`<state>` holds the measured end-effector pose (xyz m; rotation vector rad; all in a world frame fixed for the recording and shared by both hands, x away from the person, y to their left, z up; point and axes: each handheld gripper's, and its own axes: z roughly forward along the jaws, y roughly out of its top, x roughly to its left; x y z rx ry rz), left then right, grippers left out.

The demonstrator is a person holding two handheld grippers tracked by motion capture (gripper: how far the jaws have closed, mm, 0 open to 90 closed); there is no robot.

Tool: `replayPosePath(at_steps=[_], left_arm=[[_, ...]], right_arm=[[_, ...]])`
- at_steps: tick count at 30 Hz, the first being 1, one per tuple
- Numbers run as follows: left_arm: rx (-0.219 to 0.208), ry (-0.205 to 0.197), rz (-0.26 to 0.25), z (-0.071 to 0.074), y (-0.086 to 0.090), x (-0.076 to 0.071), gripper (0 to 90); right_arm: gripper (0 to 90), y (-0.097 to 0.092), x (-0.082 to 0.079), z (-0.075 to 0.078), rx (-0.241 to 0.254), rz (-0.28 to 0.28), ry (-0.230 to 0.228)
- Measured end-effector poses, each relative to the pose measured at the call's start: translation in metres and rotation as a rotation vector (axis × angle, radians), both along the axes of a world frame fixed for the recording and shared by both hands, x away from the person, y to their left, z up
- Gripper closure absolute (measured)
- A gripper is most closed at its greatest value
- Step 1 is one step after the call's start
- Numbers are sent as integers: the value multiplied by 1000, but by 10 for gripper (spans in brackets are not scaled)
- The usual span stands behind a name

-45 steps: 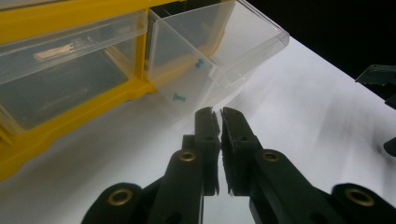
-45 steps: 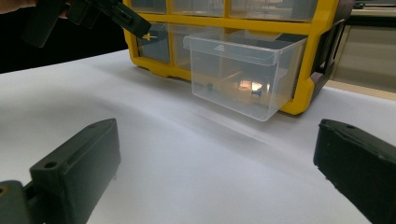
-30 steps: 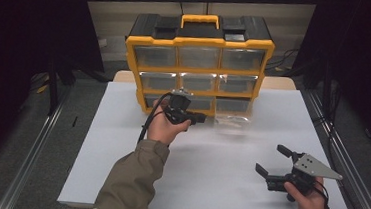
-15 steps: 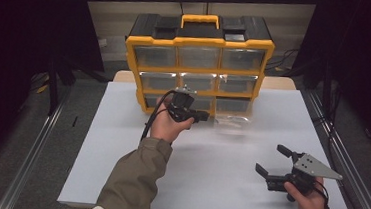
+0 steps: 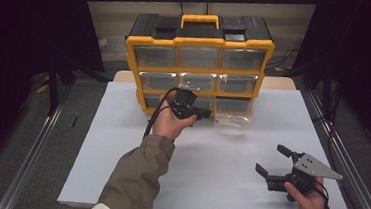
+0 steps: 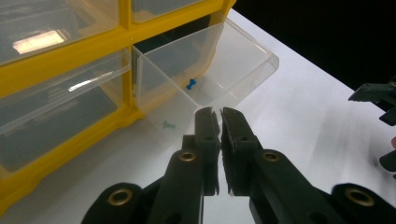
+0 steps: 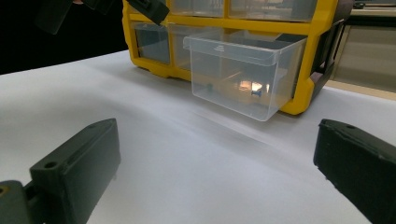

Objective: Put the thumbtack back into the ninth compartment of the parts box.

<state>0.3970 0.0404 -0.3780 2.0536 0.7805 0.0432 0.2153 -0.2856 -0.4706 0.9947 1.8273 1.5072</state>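
Drawer point(image 6: 219, 60) of the bottom row is pulled out of the yellow organizer point(image 5: 196, 65) onto the white table point(image 5: 120, 144), so its contents are exposed: one blue pushpin point(image 6: 190, 85) lies inside, and a teal pushpin point(image 6: 168, 125) lies on the table just beside it. Left gripper point(image 6: 217, 116) is held above the drawer front, jaws clenched on nothing, probably poised for a pick. Right gripper point(image 5: 272, 161) is parked well apart, jaws released wide.
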Motion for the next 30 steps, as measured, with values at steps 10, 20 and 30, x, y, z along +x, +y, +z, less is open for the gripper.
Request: replayPosePath(at_steps=[10,20,30], left_arm=[[-19,-4,14,3,-4,3,857],[-21,-9,24,5,-6,7,856],[-16,-17,19,6,-15,9,856]], right_arm=[[0,-1,0,0,-3,-1,1],[0,-1,0,0,-1,-1,3],[0,-1,0,0,1,-3,2]])
